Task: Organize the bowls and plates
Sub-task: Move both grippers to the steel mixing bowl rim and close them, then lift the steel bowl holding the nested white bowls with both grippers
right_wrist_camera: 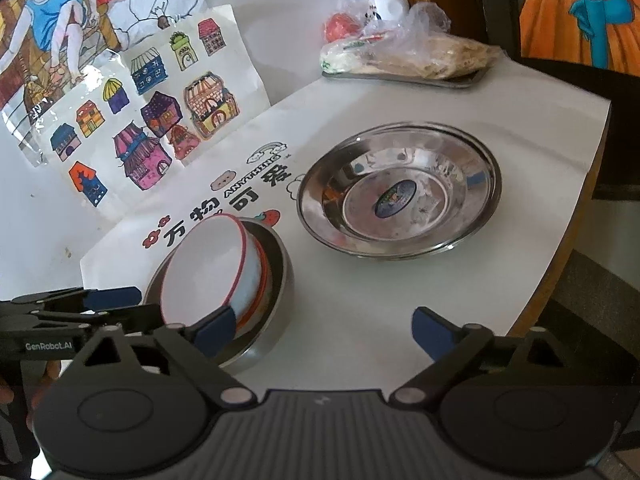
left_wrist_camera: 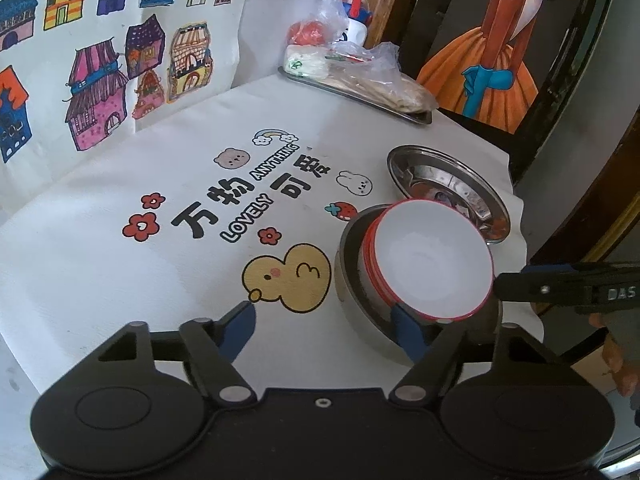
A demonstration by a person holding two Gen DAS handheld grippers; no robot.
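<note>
Your red-rimmed white bowls (left_wrist_camera: 430, 264) sit tilted inside the steel bowl (left_wrist_camera: 352, 280), lower right. The steel plate (right_wrist_camera: 400, 188), centre, shows its sticker only in your right view. Left gripper (left_wrist_camera: 326, 330) and right gripper (right_wrist_camera: 324, 330) both gape, gripping nothing.

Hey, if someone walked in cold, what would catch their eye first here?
Probably the white bowls with red rims, stacked and tilted inside a steel bowl near the table's front edge. Behind it sits a wide steel plate, and bright house drawings lean at the back left.
</note>
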